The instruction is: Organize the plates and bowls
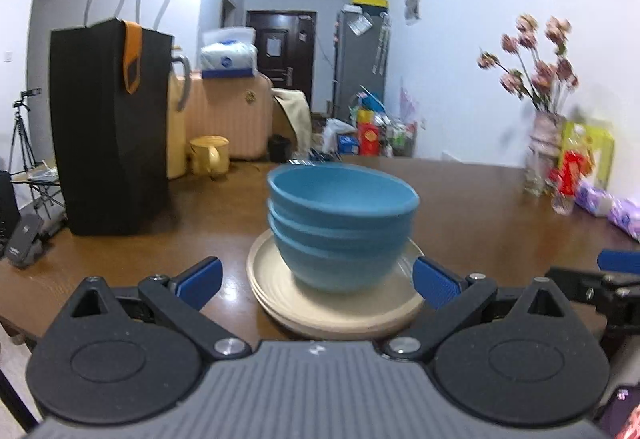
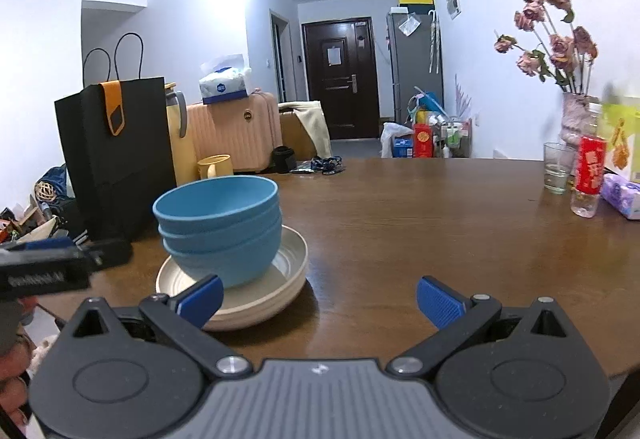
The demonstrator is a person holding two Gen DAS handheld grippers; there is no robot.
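Note:
Three blue bowls [image 1: 340,223] [image 2: 220,227] sit nested in a stack on stacked cream plates [image 1: 332,311] [image 2: 288,279], near the front edge of a brown table [image 1: 460,207] [image 2: 420,223]. My left gripper [image 1: 318,285] stands open just short of the plates, its blue pads on either side of the stack and clear of it. My right gripper [image 2: 320,299] is open to the right of the stack, with its left pad in front of the plates' rim and nothing between its fingers. Each gripper shows at the edge of the other's view.
A black paper bag [image 1: 112,127] [image 2: 116,155] stands on the table left of the stack. A vase of dried flowers [image 1: 544,143] [image 2: 572,119], a glass [image 2: 558,167], a red can [image 2: 590,167] and purple packets [image 1: 616,211] crowd the right side. Suitcases stand behind the table.

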